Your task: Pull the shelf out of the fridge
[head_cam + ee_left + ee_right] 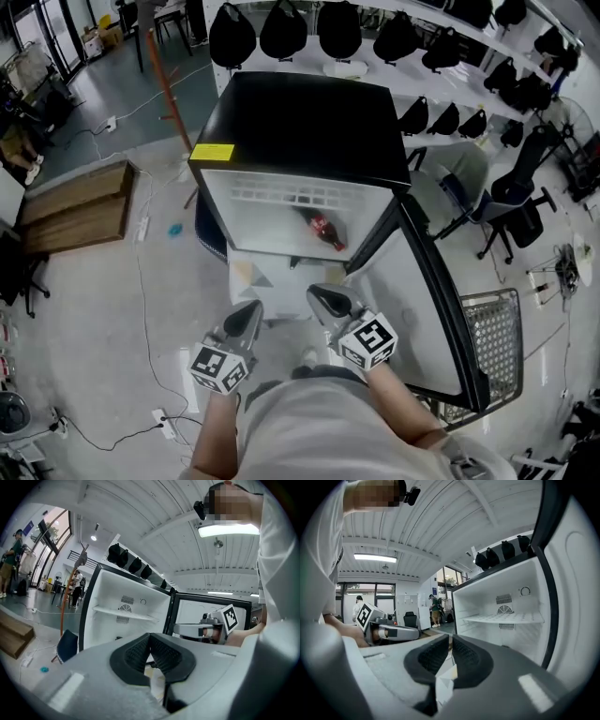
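A small black fridge (309, 127) stands with its door (427, 300) swung open to the right. Inside the white cabinet, a white wire shelf (291, 197) sits across the upper part, and a red cola bottle (323, 231) lies below it. The shelf (124, 613) shows in the left gripper view, and the shelf (504, 618) also appears in the right gripper view, level in its slots. My left gripper (251, 311) and right gripper (319, 296) hover in front of the opening, apart from the fridge. Both are shut with nothing between the pads.
A metal wire cart (497, 342) stands just beyond the open door on the right. An office chair (516, 202) is at the far right and a rack of black bags (281, 28) behind the fridge. Wooden platforms (75, 206) lie left, and cables and a power strip (164, 427) on the floor.
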